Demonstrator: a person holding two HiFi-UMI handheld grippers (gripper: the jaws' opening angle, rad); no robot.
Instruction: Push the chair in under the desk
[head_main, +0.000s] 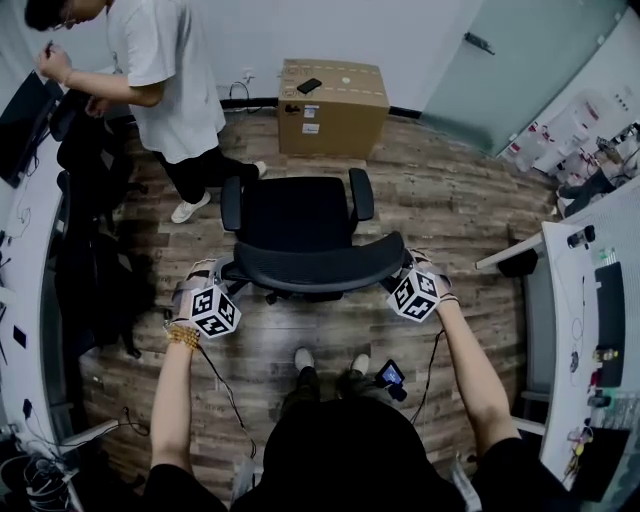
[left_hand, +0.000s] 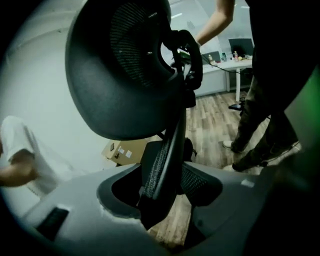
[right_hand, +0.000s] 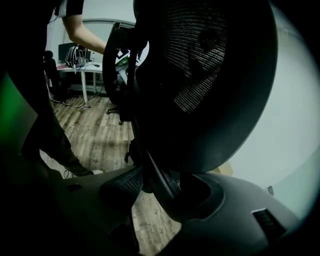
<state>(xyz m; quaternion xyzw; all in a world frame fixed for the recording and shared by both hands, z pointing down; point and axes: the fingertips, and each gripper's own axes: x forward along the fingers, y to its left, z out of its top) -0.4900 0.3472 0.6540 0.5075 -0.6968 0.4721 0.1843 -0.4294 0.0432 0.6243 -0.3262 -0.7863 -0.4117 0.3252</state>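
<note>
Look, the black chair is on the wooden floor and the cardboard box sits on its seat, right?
Not quite. The black chair is on the wooden floor, but the cardboard box sits on the floor past the chair, against the wall, not on its seat. The head view shows this.

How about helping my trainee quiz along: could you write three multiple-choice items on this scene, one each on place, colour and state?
1. The cardboard box stands: A on a desk; B against the wall beyond the chair; C in a person's arms.
2. The chair is: A red; B black; C white.
3. The chair is: A tipped over; B tucked under a desk; C upright on open floor.
Key: 1 B, it sits at the wall's foot; 2 B, seat and back are black; 3 C, wood floor surrounds it.
</note>
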